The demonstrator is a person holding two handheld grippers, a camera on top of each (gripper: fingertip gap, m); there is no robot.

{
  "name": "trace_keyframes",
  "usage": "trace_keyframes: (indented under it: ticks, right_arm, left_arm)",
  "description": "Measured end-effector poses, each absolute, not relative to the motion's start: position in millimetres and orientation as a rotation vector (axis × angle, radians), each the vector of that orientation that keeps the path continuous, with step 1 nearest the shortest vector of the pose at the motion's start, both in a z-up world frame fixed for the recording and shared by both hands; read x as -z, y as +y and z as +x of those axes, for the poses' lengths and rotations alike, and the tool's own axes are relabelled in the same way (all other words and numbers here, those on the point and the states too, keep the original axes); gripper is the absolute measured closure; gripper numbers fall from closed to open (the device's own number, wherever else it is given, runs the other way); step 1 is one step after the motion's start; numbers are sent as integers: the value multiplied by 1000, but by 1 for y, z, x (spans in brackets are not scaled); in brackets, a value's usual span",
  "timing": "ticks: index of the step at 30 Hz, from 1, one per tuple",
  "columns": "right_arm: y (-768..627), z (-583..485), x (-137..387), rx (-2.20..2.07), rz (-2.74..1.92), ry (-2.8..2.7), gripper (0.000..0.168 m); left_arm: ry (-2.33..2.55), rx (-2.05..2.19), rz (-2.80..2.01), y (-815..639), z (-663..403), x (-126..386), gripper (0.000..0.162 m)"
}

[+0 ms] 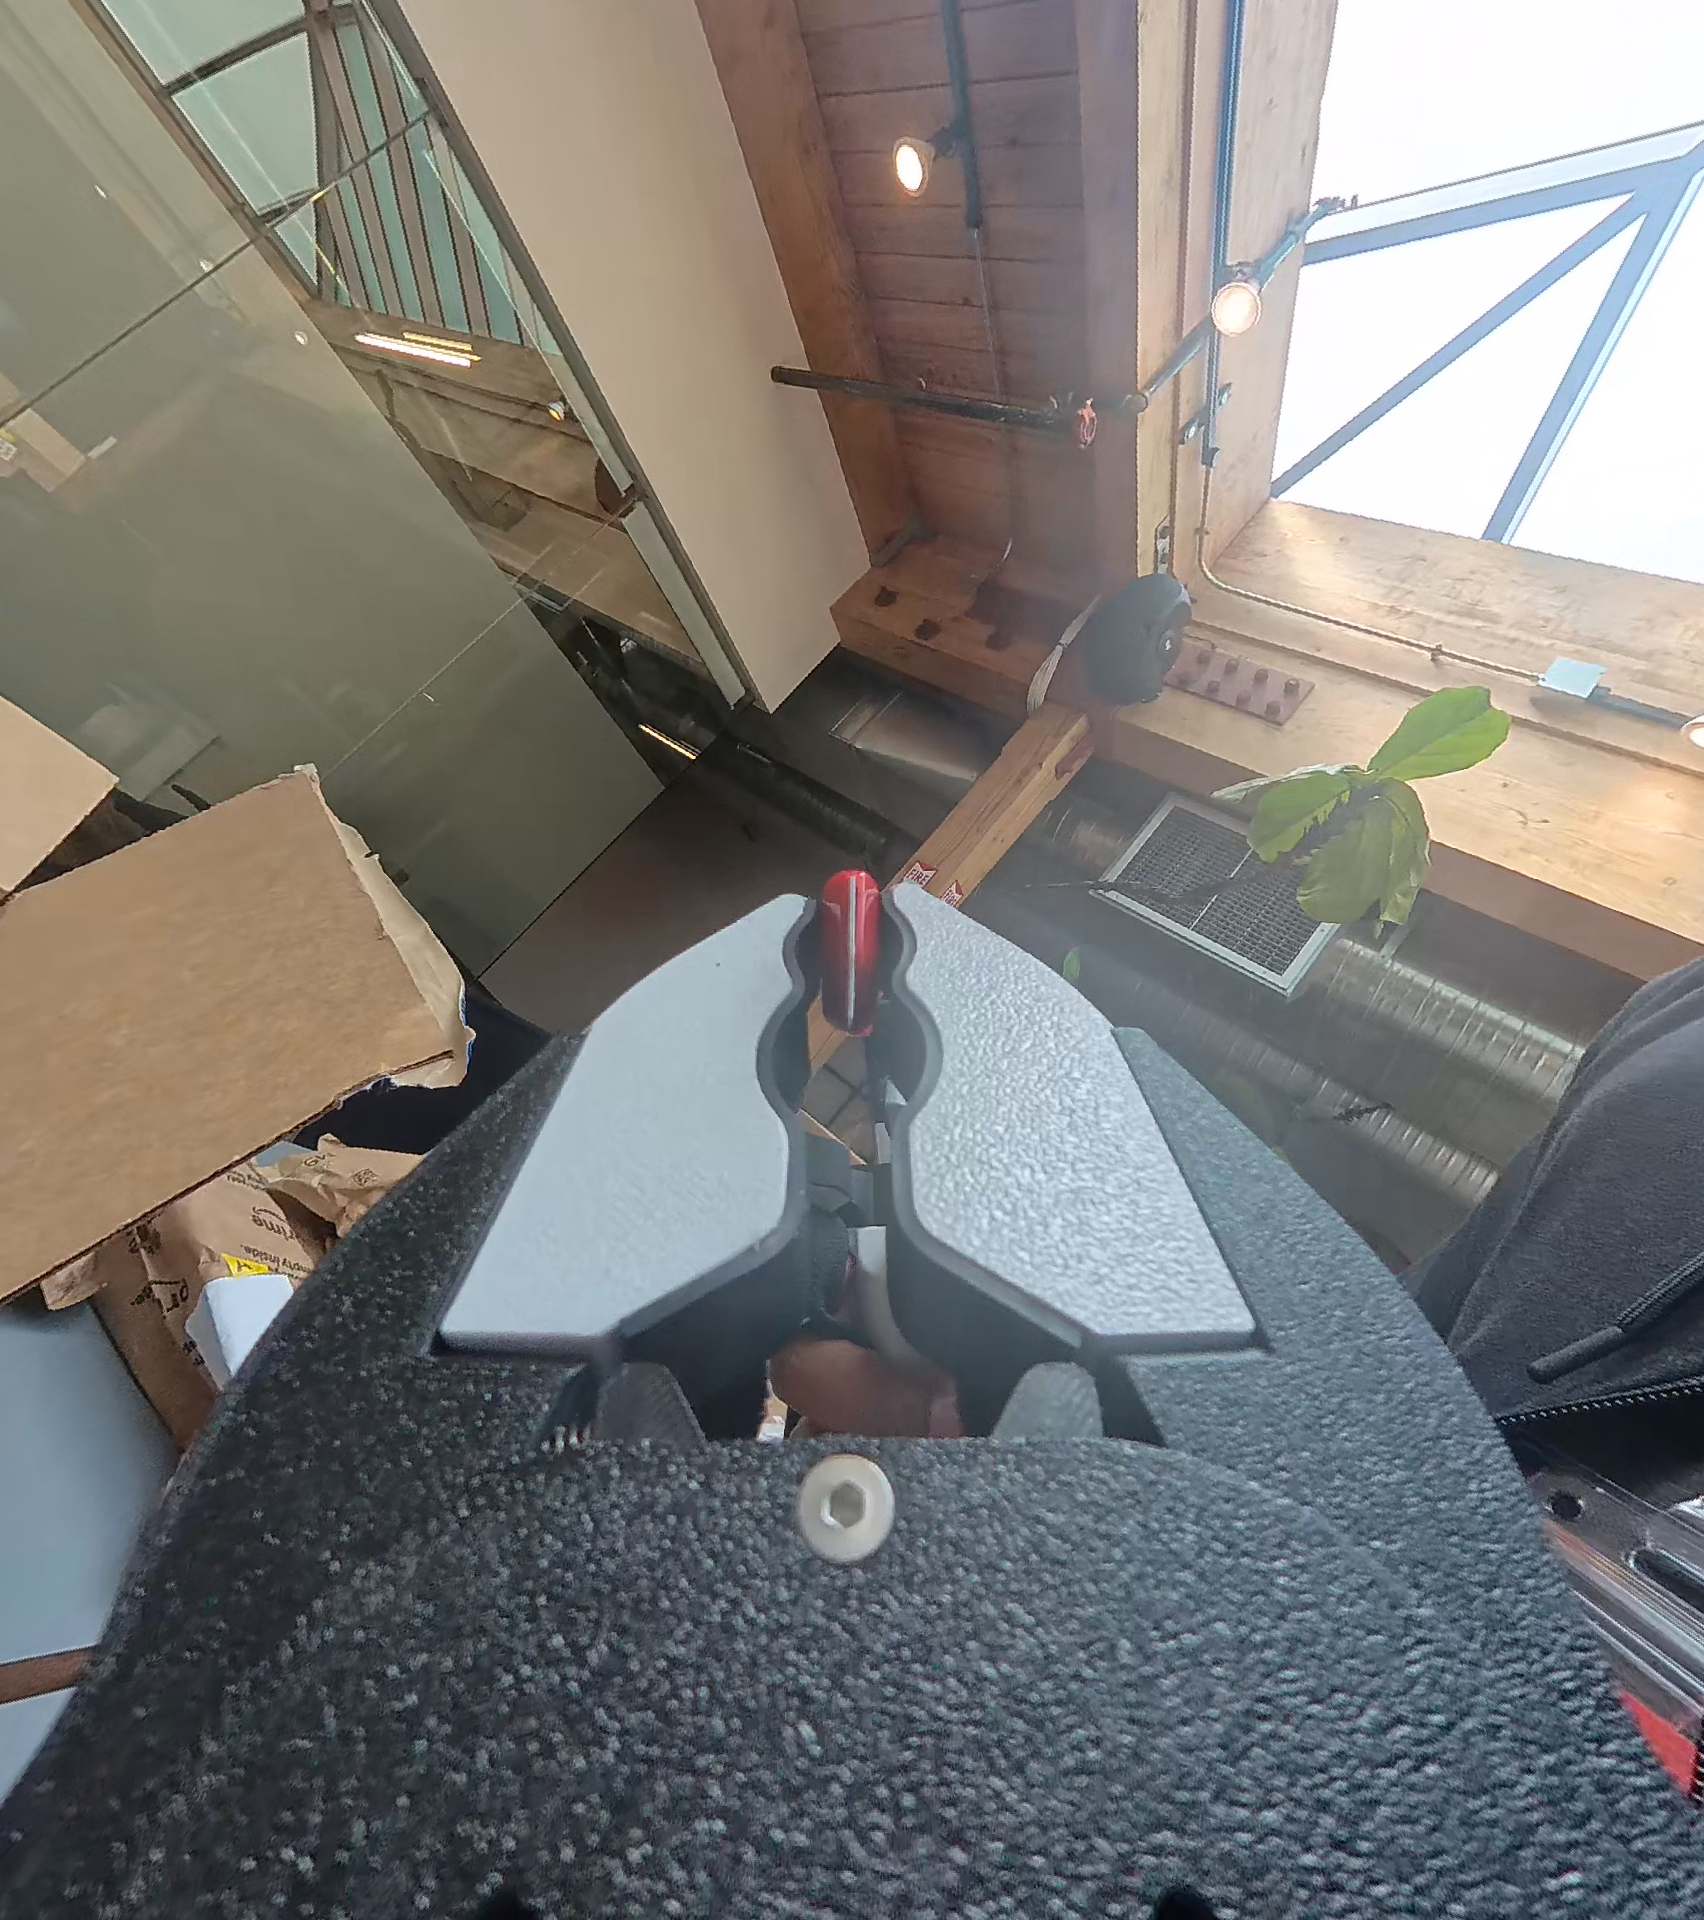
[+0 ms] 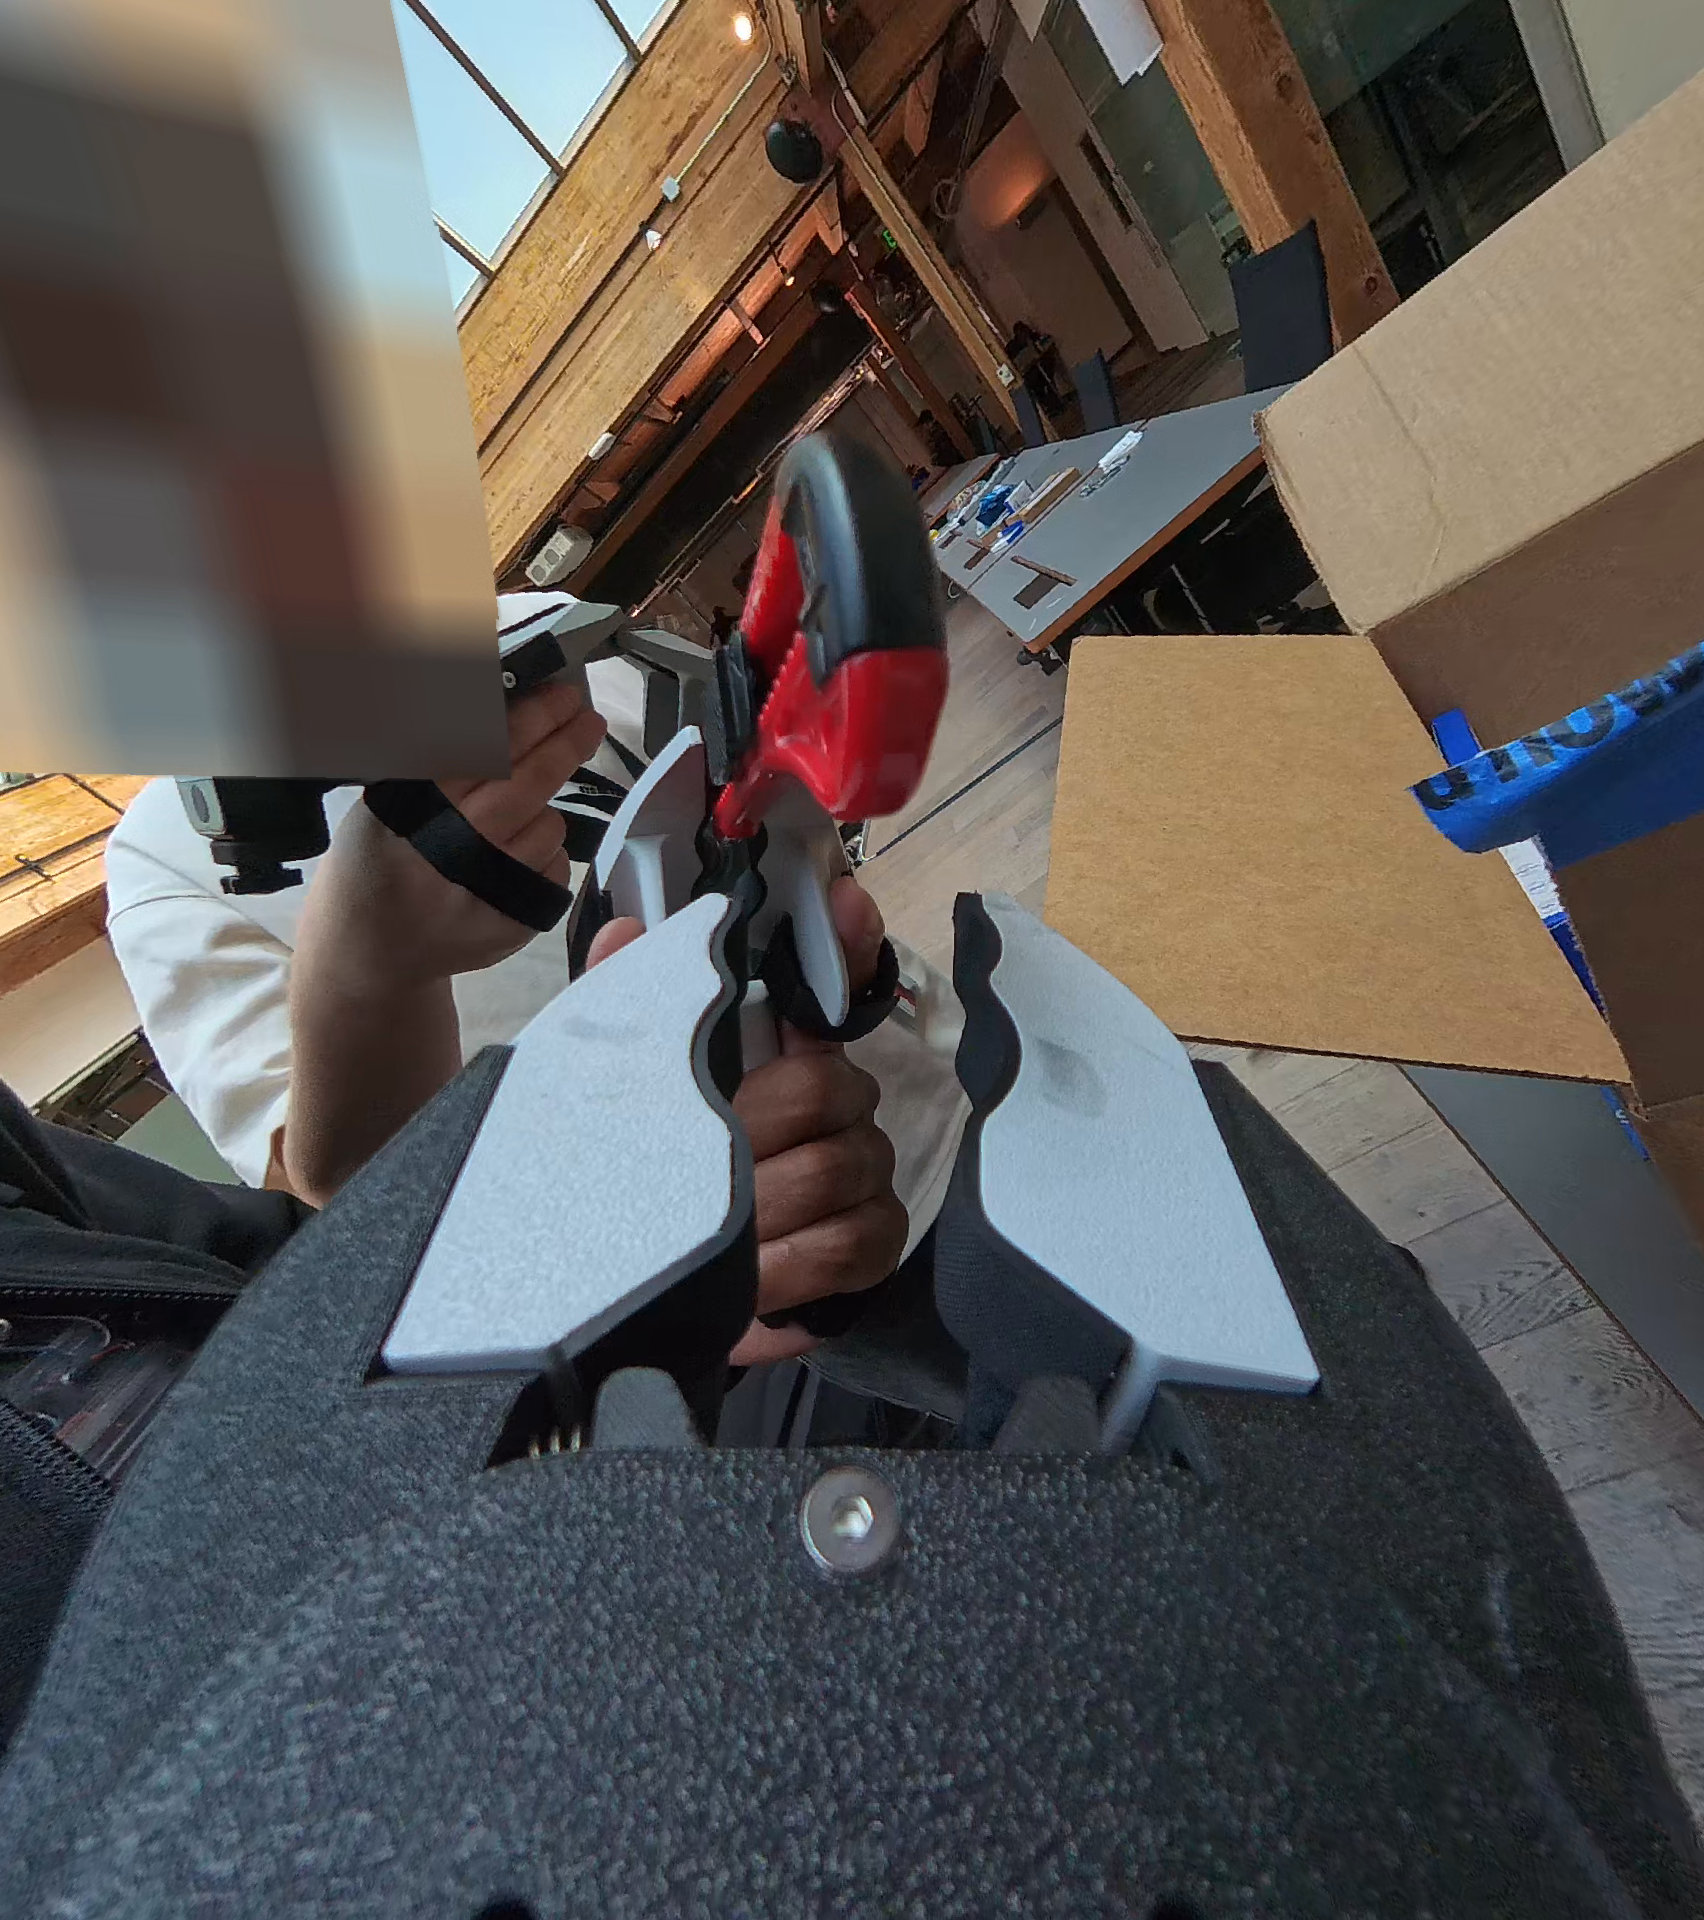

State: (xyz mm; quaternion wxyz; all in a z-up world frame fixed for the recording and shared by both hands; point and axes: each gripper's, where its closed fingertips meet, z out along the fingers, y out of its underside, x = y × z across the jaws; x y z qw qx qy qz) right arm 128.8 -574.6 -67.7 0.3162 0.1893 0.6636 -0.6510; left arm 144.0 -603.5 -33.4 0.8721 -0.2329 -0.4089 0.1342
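Left gripper (image 1: 850,961): fingers clamped on a red-and-black handheld tool (image 1: 850,968), held upright between the tips and tilted toward the ceiling. Torn cardboard box flap (image 1: 152,1049) to its left, crumpled brown paper (image 1: 235,1236) below that, leafy plant (image 1: 1367,810) off to the right.

Right gripper (image 2: 848,945): fingers apart, nothing between them. It points at the left gripper and the tool (image 2: 843,644), apart from both. Stacked cardboard boxes (image 2: 1554,416) with blue tape (image 2: 1606,758) sit to the right; a grey bench (image 2: 1128,509) stands well behind.
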Motion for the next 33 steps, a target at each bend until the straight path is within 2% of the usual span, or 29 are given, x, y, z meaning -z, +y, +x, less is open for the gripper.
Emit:
trace_keyframes:
  ticks: [6,10,19,26,33]
  right_arm:
    - [-568,129,67,1702,481,1768,128]
    - [-545,120,68,1576,339,1911,119]
    - [-507,100,30,1286,69,1992,109]
    - [-528,123,33,1295,111,1920,111]
    - [-537,123,38,1313,145,1937,124]
  left_arm:
    - [-849,-286,-505,-603,144,33,152]
    - [-824,-271,-542,-603,144,30,152]
    - [-758,-168,-605,-587,137,26,152]
    - [-749,-156,-620,-574,132,26,152]
    - [-744,-158,-661,-562,130,30,152]
